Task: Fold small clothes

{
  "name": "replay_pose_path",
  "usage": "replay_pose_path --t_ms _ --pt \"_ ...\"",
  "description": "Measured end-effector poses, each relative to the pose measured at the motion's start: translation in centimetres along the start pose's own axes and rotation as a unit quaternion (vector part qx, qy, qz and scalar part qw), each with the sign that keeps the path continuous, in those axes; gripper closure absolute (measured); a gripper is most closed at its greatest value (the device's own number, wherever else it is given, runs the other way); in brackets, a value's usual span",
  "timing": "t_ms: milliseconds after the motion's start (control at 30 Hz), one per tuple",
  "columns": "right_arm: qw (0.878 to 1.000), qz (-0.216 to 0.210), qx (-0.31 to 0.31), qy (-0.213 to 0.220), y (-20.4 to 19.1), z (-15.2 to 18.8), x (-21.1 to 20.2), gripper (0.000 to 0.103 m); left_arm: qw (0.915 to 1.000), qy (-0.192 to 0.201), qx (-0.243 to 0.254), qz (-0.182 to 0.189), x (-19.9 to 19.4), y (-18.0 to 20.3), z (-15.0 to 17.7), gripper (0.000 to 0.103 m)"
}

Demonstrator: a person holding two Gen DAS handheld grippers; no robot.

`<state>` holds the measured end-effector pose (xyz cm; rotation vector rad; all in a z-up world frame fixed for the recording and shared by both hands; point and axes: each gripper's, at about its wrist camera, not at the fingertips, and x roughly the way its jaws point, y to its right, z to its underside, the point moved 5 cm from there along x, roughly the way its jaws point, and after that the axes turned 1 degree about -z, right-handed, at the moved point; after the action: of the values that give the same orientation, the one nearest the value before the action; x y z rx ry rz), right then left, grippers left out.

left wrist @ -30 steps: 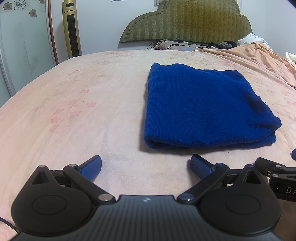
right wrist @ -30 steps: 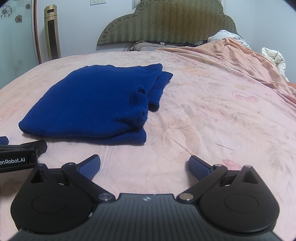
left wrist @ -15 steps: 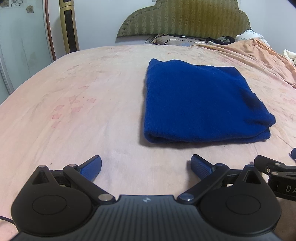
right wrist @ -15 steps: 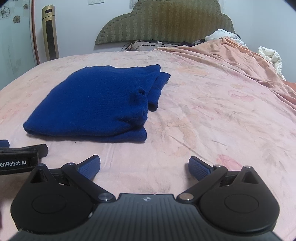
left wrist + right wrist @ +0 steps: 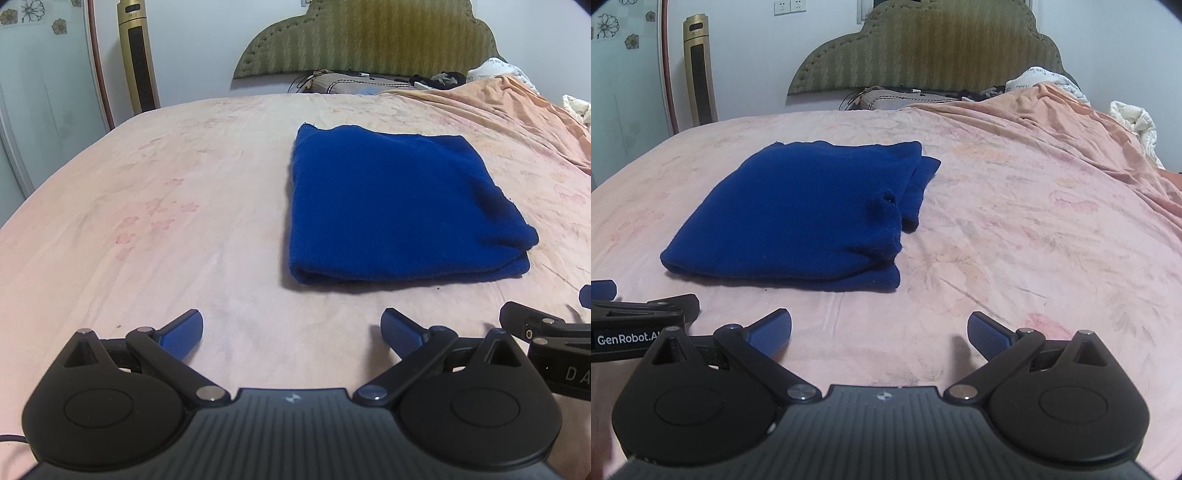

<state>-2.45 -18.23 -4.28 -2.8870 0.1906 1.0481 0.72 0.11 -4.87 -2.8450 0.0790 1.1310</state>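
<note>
A dark blue knitted garment (image 5: pixel 391 206) lies folded into a thick rectangle on the pink bed sheet (image 5: pixel 147 221). In the right wrist view the same garment (image 5: pixel 805 218) lies ahead and to the left, with layered edges showing on its right side. My left gripper (image 5: pixel 291 330) is open and holds nothing, a short way in front of the garment's near fold. My right gripper (image 5: pixel 879 328) is open too, over bare sheet near the garment's near right corner. Each gripper's body shows at the edge of the other's view.
A green padded headboard (image 5: pixel 369 37) with pillows and dark items stands at the bed's far end. A rumpled peach cover (image 5: pixel 1052 122) is bunched at the back right. A tall gold tower fan (image 5: pixel 136 55) stands left of the bed.
Both grippers have drawn back and risen slightly from the folded garment, which now looks smaller and farther away. The garment has not moved.
</note>
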Motion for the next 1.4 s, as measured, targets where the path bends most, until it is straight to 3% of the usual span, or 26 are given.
replay_pose_path --t_ms 1400 --pt "1.000 0.013 0.010 -0.013 0.40 0.53 0.65 0.000 0.9999 0.004 -0.011 -0.012 0.17 -0.94 0.26 0.000"
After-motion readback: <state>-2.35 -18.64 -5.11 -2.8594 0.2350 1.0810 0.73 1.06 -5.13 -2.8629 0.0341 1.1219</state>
